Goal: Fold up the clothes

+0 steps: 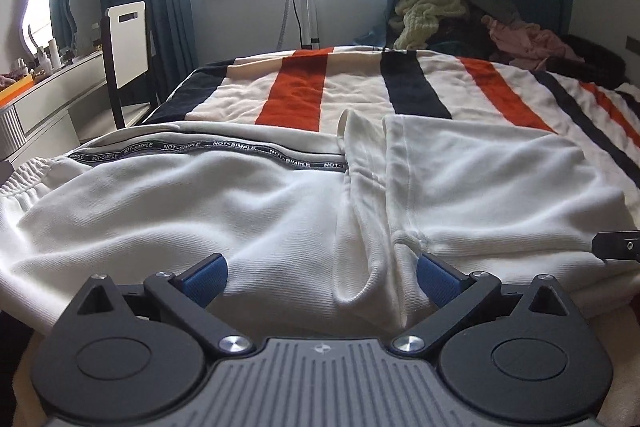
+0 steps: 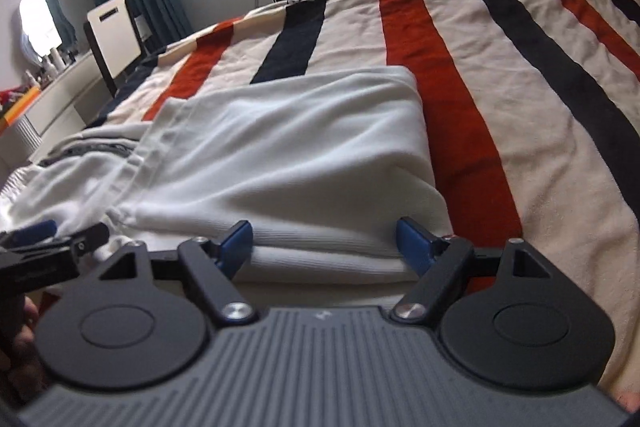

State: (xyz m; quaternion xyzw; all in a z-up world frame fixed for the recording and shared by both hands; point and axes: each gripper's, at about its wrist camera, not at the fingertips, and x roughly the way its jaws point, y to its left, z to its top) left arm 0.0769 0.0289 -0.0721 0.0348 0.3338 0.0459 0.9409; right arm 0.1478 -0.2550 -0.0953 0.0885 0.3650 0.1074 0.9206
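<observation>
- On the striped blanket (image 2: 500, 75) lie our white trousers (image 1: 224, 211), one leg folded back over itself.
- We hold the left gripper (image 1: 322, 277) spread wide at the trousers' near edge, gripping nothing.
- Our right gripper (image 2: 324, 241) gapes wide against the folded layers.

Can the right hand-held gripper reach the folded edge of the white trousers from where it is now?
Probably yes. The right hand-held gripper is open, and the stacked near edge of the white trousers lies right between its fingers, with nothing in between.
</observation>
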